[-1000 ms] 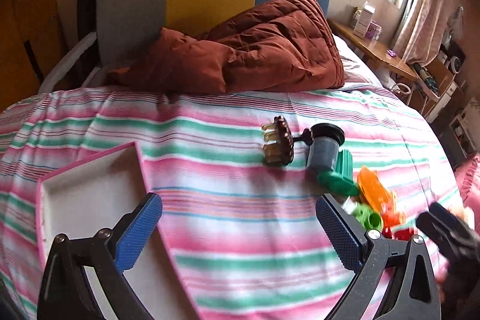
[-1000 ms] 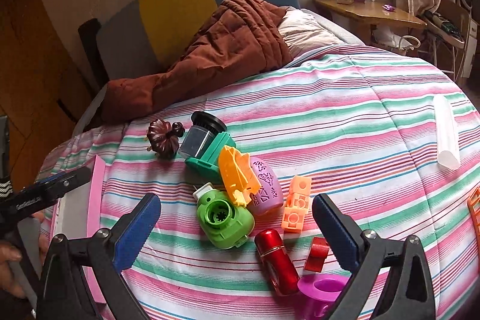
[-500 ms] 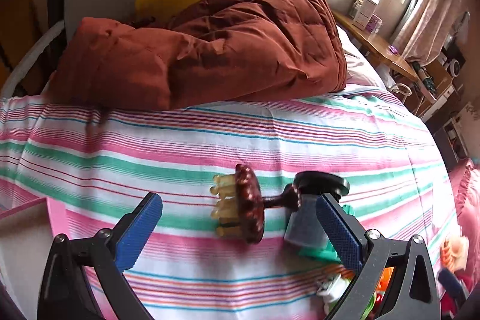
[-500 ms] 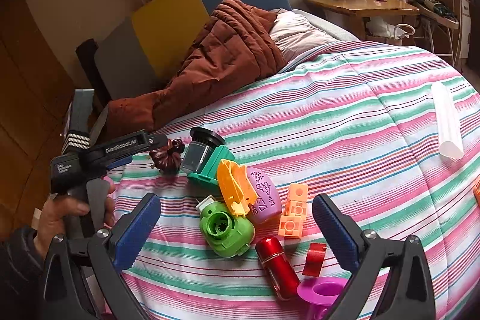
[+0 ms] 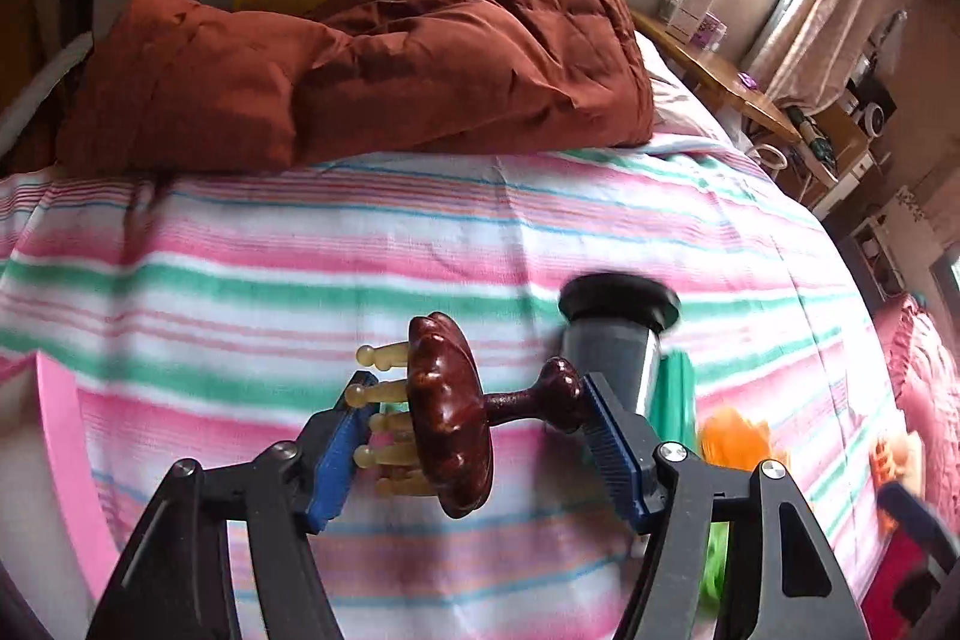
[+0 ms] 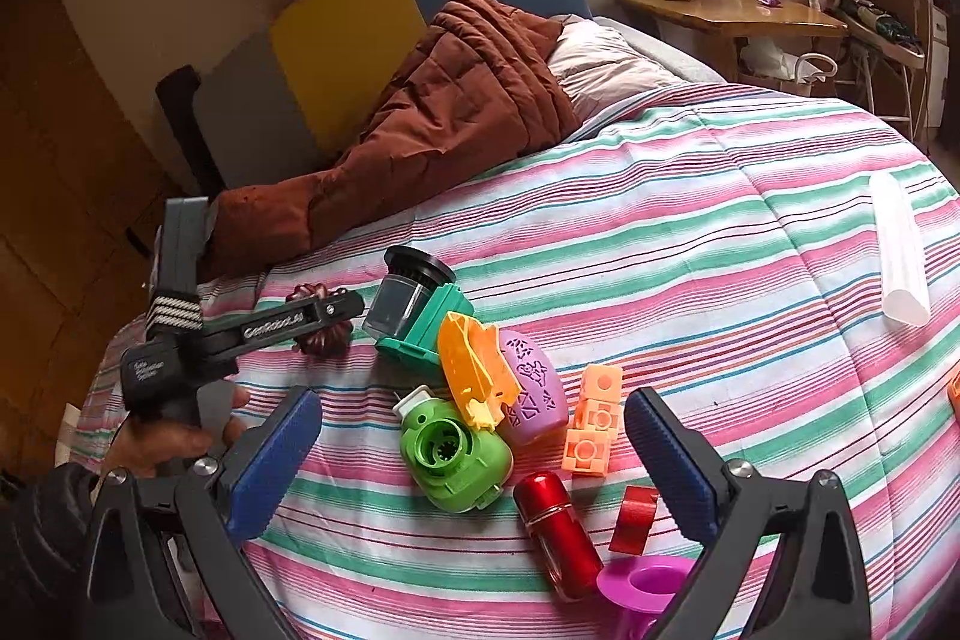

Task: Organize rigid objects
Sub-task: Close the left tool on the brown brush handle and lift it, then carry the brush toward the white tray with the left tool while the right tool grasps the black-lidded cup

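**Left gripper closes around the brown massager on the bed**

The left gripper (image 5: 474,421) is low over the striped bedspread (image 5: 420,232), and its fingers (image 5: 333,454) have just been closing. Between them lies the brown massager (image 5: 447,415), on its side, with its pale prongs toward the left finger and its knob handle toward the right finger. The right pad touches the knob; the left pad is against the tips of the prongs, so the fingers seem to pinch the massager end to end. Just behind the knob stands a grey cup with a black rim (image 5: 612,334), leaning on a green block (image 5: 675,394). A pink tray (image 5: 57,436) shows at the left edge.

The right gripper (image 6: 474,436) hangs above the heap of toys with its fingers spread wide and nothing between them. Under it are a green toy (image 6: 456,454), an orange toy (image 6: 474,370), a purple oval piece (image 6: 534,388), orange cubes (image 6: 594,418), a red cylinder (image 6: 558,526) and a magenta cup (image 6: 645,586). In this view a hand (image 6: 174,436) holds the left gripper's handle. A brown quilt (image 6: 432,112) lies at the head of the bed.
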`<state>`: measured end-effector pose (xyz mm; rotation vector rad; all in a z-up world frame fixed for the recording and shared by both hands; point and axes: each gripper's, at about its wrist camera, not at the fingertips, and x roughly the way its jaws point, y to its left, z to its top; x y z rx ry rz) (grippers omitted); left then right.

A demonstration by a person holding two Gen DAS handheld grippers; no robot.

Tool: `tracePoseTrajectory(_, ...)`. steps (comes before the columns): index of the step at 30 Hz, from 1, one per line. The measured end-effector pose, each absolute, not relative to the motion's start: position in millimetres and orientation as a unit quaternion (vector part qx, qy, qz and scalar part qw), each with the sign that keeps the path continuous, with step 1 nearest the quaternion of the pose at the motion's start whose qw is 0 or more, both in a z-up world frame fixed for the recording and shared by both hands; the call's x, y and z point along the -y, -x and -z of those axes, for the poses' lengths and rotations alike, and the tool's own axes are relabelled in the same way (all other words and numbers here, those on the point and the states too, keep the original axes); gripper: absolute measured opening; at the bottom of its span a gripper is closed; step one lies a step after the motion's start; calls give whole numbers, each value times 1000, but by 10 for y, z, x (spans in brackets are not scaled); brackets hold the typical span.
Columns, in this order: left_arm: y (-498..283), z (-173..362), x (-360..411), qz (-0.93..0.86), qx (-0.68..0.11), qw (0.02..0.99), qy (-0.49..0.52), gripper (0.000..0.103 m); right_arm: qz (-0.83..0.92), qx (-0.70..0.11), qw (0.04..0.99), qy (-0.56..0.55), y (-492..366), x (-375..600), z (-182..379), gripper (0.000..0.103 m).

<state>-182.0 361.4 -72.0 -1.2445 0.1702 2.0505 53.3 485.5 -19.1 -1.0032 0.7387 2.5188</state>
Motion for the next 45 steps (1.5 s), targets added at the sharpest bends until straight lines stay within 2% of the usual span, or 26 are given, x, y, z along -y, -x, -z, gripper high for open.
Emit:
tracePoseTrajectory(10,824,610,-3039,-798,-123,387,446,68,-879,-253,171,366,-518,-4849,259,101)
tracePoseTrajectory(17,356,456,-2717,-798,-114,408,430,68,-875,-255,172,373,-504,-4858,311,97)
tracePoseTrajectory(20,229,402,-2625,-800,-115,411,422,68,-875,-252,169,376,-479,-4838,328,90)
tracePoseTrajectory(33,26,147,-2153,-823,-91,398,395,68,-882,-194,143,404,-343,-4587,395,80)
tracePoseTrajectory(45,160,49,-1636,-848,-59,350,394,68,-874,-228,107,416,-62,-4641,358,79)
